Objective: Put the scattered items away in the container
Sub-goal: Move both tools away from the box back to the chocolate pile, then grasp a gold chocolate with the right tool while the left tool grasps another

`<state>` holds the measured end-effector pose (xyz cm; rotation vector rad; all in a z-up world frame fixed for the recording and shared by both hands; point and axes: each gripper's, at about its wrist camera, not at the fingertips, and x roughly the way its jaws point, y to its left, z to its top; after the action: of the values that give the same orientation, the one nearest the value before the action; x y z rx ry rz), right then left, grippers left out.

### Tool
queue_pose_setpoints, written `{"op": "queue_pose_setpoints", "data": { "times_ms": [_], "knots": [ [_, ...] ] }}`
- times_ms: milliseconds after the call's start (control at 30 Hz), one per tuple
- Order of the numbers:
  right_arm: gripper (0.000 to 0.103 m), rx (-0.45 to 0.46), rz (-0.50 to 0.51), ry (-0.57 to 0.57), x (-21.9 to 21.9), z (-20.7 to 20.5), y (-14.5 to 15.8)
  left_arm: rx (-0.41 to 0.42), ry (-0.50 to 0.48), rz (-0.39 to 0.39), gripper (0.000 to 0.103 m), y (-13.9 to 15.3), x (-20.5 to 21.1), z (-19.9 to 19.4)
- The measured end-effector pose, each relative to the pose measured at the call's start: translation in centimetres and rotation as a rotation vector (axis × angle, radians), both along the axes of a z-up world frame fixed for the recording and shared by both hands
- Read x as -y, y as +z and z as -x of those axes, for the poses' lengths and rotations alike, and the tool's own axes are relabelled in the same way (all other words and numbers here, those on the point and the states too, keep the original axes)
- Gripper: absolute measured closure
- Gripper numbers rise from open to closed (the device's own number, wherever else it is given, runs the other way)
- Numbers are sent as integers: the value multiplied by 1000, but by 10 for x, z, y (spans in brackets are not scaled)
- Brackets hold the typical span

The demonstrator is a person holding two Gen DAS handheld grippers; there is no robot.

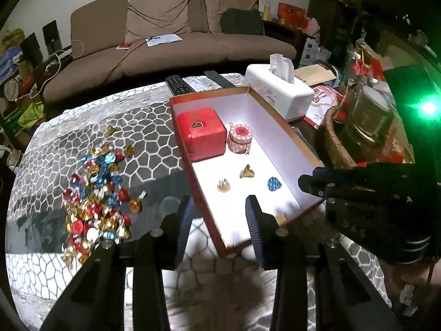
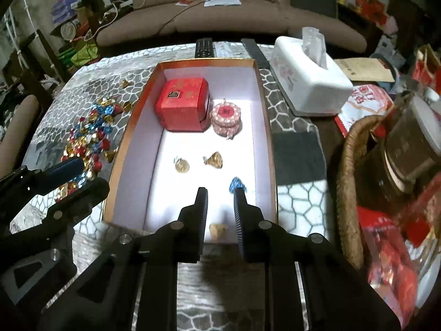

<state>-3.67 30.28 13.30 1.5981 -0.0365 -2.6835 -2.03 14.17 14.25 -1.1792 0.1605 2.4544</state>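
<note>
A heap of foil-wrapped candies (image 1: 96, 193) (image 2: 88, 138) in red, blue and gold lies on the patterned tablecloth, left of the orange-rimmed box (image 1: 209, 93) (image 2: 206, 60). Inside the box sit a red cube box (image 1: 201, 132), a pink round tin (image 1: 239, 138), two gold candies (image 2: 213, 160) and a blue candy (image 2: 237, 183). A fourth, gold candy (image 2: 217, 230) lies by the near wall. My left gripper (image 1: 219, 215) (image 2: 82, 176) hangs open and empty over the box's near left corner. My right gripper (image 2: 220, 201) (image 1: 306, 184) hovers over the box's near end, jaws almost closed with nothing between the tips.
A white tissue box (image 1: 278, 93) stands just right of the box. A wicker basket (image 2: 350, 165) holding a large jar crowds the right side, with red packets around it. Remote controls (image 2: 204, 47) lie at the table's far edge, with a brown sofa (image 1: 179, 44) behind.
</note>
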Motion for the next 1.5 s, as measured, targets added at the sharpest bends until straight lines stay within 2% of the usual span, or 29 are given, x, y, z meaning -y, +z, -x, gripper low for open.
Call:
{"op": "queue_pose_setpoints", "data": {
  "times_ms": [300, 633, 700, 767, 900, 1067, 1267, 1500],
  "knots": [
    [84, -12, 25, 14, 16, -35, 1, -8, 24, -5, 63, 4, 27, -30],
    [83, -41, 19, 80, 54, -58, 11, -26, 50, -18, 63, 6, 71, -48],
    [80, -50, 20, 100, 63, -61, 11, -32, 50, -24, 61, 6, 85, -51],
    [79, -68, 32, 129, 74, -65, 13, -50, 61, -28, 51, 5, 104, -53],
    [79, -119, 86, 209, 98, -72, 14, -43, 106, -80, 47, -8, 155, -50],
    [75, -124, 131, 336, 139, -76, -3, 19, 195, -125, 46, -39, 208, -39],
    [74, -89, 147, 429, 180, -67, -45, 73, 213, -152, 46, -71, 228, -31],
    [74, -84, 158, 515, 218, -55, -76, 122, 294, -207, 46, -86, 263, -19]
  ]
}}
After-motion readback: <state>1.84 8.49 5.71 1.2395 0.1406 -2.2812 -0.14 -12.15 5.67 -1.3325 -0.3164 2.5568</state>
